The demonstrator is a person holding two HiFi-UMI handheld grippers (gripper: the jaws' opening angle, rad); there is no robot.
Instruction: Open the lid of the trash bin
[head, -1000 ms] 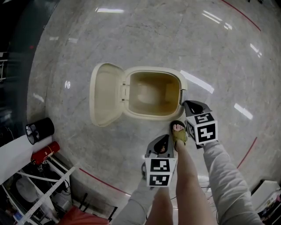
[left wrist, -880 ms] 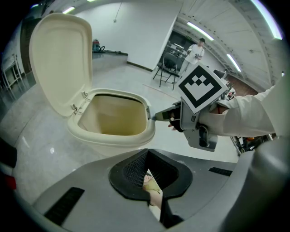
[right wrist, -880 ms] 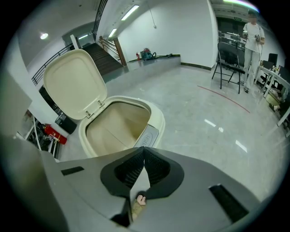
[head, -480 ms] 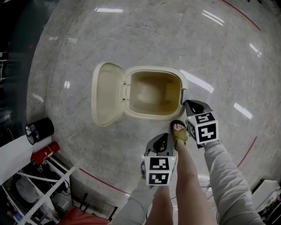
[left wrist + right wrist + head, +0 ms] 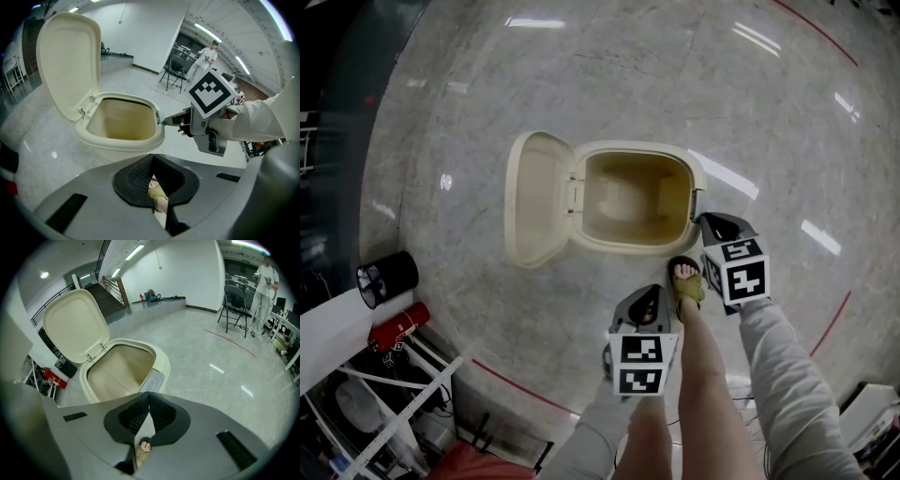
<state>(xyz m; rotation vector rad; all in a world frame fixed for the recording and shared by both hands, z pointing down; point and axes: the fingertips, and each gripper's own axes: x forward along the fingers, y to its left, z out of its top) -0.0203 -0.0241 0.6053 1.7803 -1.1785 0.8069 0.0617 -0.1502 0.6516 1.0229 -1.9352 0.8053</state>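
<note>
The bin [image 5: 639, 247] stood mid-floor [image 5: 675, 94], its lid [image 5: 534, 197] open at 9 o'clock. The left gripper [image 5: 647, 296] at 6 and the right gripper [image 5: 706, 221] at 4, just beside the rim, had jaws together, holding nothing.

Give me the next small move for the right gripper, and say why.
Probably draw the right gripper back from the trash bin. Its lid already stands open on its hinge, and this gripper, jaws together and empty, sits right by the rim's corner with seemingly nothing left to push.
</note>
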